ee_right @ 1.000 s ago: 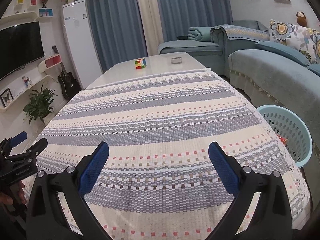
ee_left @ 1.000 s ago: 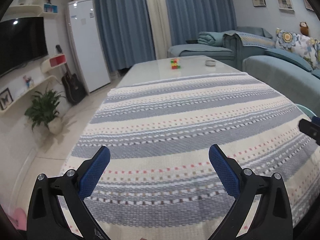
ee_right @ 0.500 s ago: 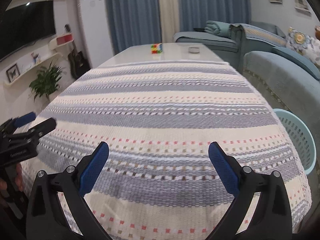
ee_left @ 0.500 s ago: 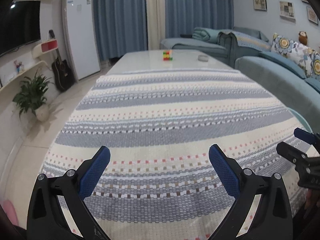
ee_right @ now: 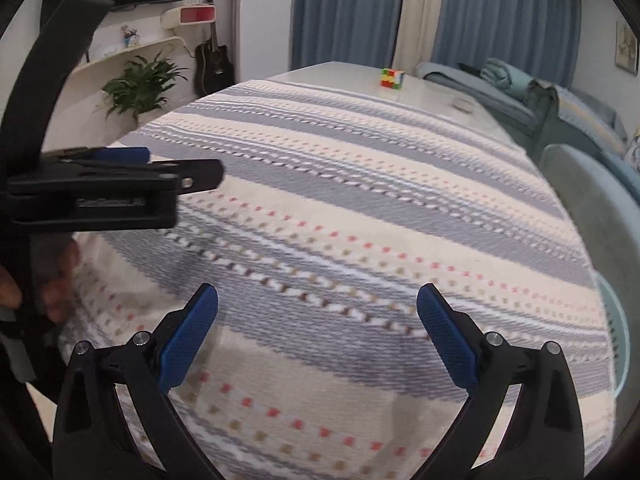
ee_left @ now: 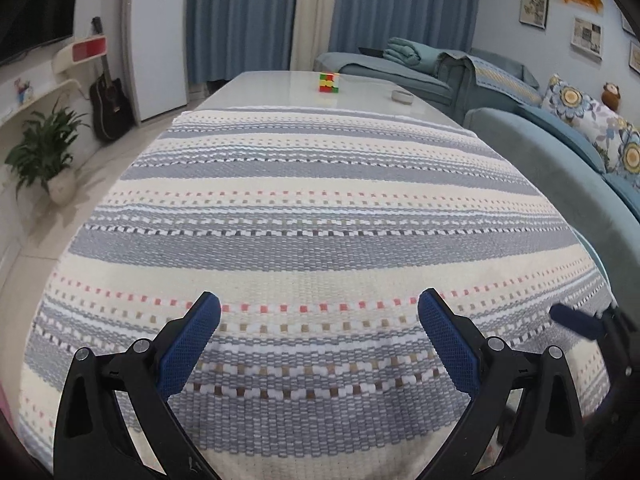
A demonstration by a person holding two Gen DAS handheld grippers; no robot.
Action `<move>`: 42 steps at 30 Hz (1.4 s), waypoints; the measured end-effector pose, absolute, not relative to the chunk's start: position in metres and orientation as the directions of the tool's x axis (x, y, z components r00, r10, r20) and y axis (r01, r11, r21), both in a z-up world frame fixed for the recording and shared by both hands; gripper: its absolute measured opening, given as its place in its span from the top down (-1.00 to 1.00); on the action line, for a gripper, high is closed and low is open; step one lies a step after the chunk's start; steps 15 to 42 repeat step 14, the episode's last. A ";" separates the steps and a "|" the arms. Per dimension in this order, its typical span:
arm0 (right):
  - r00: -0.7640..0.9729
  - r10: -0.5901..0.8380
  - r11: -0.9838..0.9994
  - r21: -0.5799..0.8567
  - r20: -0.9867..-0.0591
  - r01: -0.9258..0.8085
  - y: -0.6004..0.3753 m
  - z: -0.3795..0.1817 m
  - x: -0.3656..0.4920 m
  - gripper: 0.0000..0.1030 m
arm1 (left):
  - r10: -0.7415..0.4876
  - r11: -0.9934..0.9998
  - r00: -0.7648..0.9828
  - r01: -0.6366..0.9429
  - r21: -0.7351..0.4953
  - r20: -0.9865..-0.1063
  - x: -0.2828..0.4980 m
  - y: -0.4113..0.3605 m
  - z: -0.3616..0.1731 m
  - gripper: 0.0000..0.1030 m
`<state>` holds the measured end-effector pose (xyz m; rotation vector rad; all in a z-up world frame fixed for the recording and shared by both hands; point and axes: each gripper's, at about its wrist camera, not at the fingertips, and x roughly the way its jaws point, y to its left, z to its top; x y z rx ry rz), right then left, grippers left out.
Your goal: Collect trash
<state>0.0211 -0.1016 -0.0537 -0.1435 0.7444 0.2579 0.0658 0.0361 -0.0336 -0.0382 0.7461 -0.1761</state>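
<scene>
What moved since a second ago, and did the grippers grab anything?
Both cameras swung. In the right wrist view the left gripper came much closer, and the blue basket slid to the picture's edge. Nothing was grabbed: both the left and the right gripper stayed open. The puzzle cube stayed on the table.

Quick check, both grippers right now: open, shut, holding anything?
Left gripper: open, holding nothing, above the striped woven tablecloth.
Right gripper: open, holding nothing.
</scene>
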 end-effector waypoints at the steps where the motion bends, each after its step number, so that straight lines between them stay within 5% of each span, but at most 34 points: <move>1: 0.700 0.191 0.960 -0.017 -0.688 -0.279 -0.103 -0.054 0.022 -0.85 | -0.165 0.986 0.725 0.136 -0.096 -0.668 0.066 0.037 -0.034 -0.86; 14: 0.673 0.192 0.981 0.153 -0.714 -0.118 -0.138 -0.056 0.051 -0.85 | -0.091 0.993 0.696 0.113 -0.016 -0.712 0.078 0.031 -0.042 -0.86; 42: 0.673 0.192 0.981 0.153 -0.714 -0.118 -0.138 -0.056 0.051 -0.85 | -0.091 0.993 0.696 0.113 -0.016 -0.712 0.078 0.031 -0.042 -0.86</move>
